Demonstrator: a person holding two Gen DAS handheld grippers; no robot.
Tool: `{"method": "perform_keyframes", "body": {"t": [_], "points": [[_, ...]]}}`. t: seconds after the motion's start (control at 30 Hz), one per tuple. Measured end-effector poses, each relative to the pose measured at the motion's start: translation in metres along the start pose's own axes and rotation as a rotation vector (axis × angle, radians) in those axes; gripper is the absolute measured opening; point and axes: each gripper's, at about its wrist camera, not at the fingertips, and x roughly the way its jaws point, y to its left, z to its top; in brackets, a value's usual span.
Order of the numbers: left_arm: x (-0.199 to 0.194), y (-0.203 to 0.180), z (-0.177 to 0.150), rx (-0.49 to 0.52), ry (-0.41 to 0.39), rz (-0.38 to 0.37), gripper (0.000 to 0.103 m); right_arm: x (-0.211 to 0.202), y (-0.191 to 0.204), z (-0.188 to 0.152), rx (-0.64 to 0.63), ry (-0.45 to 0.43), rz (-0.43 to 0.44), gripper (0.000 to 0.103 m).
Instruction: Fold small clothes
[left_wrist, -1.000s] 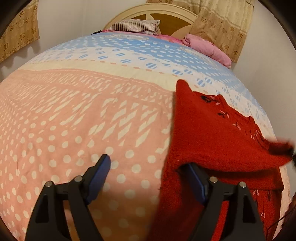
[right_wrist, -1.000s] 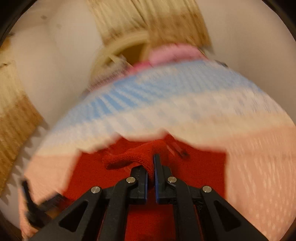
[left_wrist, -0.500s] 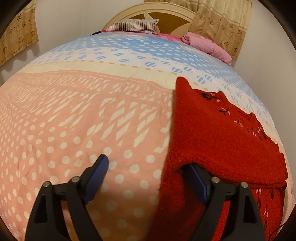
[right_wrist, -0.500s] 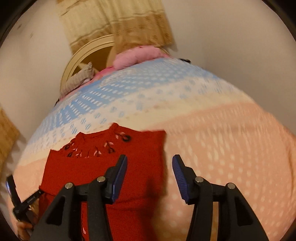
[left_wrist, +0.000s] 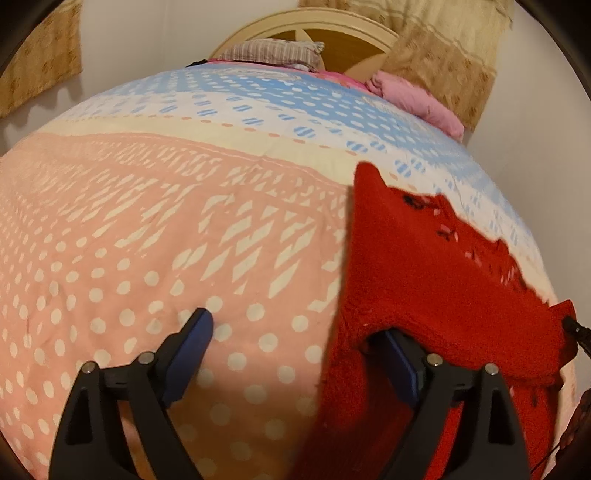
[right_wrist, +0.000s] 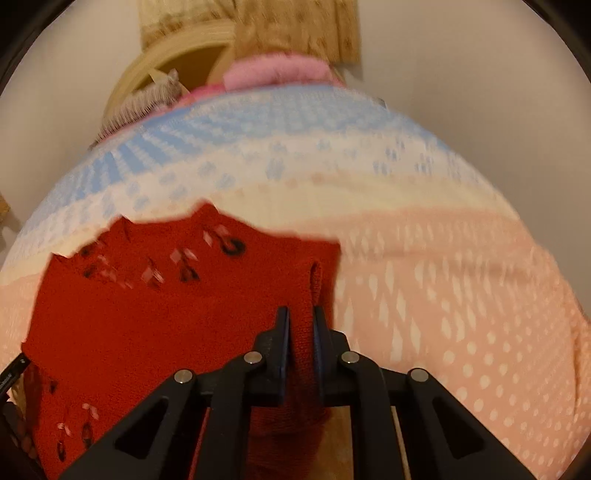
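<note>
Right wrist view: right gripper (right_wrist: 301, 326) has just closed on a sweater (right_wrist: 155, 317) fold. Left gripper (left_wrist: 295, 339) is wide open, one finger (left_wrist: 400, 360) under the sweater.

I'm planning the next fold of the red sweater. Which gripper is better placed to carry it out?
Right. The right gripper, which has just been closing, already pinches a fold of the red sweater. The left gripper stands open, holding nothing.
</note>
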Motion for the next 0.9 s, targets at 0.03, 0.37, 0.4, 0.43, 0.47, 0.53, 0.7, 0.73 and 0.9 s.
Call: {"method": "perform_keyframes", "body": {"t": [0.03, 0.37, 0.4, 0.43, 0.47, 0.53, 0.7, 0.73, 0.9], "points": [[-0.001, 0.003, 0.000, -0.023, -0.006, -0.013, 0.089, -0.008, 0.002, 0.004, -0.008, -0.033, 0.015, 0.011], [-0.009, 0.006, -0.001, -0.037, -0.011, -0.011, 0.088, 0.055, -0.010, 0.005, 0.031, 0.090, 0.071, 0.013], [-0.013, 0.005, -0.001, -0.020, -0.014, -0.005, 0.088, 0.050, -0.013, 0.006, 0.052, 0.085, 0.084, 0.016], [-0.018, 0.005, -0.002, 0.001, -0.023, 0.006, 0.088, 0.046, -0.014, 0.007, 0.066, 0.098, 0.088, 0.021], [-0.025, 0.004, -0.003, 0.028, -0.043, 0.020, 0.088, 0.042, -0.015, 0.008, 0.072, 0.108, 0.089, 0.023], [-0.042, 0.003, -0.005, 0.091, -0.103, 0.043, 0.088, 0.024, -0.016, 0.004, 0.066, 0.077, 0.075, 0.024], [-0.067, -0.006, 0.028, 0.165, -0.217, 0.015, 0.088, -0.029, -0.018, -0.008, 0.038, -0.075, 0.011, 0.024], [-0.065, -0.013, 0.037, 0.170, -0.219, 0.000, 0.088, -0.035, -0.020, -0.008, 0.046, -0.097, -0.013, 0.024], [-0.010, -0.059, 0.068, 0.244, -0.126, -0.056, 0.087, -0.034, -0.016, -0.001, 0.047, -0.100, -0.036, 0.024]]}}
